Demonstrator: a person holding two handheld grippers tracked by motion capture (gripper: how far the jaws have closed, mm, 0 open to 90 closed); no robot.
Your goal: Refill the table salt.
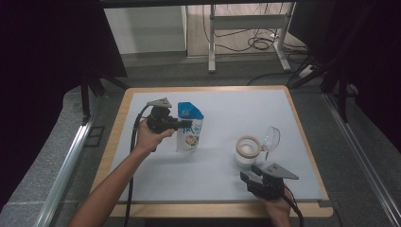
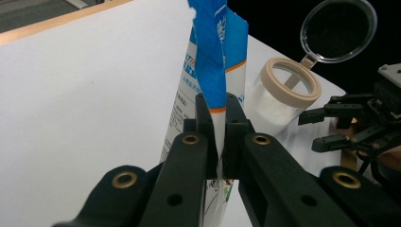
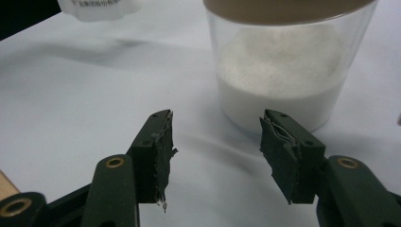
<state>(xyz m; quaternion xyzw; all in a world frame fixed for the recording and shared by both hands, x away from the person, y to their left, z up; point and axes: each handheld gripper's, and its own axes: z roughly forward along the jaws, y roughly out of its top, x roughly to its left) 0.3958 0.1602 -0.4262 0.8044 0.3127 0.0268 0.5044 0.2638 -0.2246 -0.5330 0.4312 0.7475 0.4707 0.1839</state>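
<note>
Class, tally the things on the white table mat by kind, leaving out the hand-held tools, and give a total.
Blue-and-white pouch: 1
Clear jar with open hinged lid, white powder inside: 1
Total: 2

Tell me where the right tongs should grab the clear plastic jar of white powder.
Grip the clear plastic jar across its straight round wall, below the beige rim, coming level from the person's side. The hinged lid stands open at the back, and the open right tongs already face it.

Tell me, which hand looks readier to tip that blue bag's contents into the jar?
Probably the left: its left gripper is clamped on the bag, beside the open jar. The right gripper is open, holding nothing.
</note>
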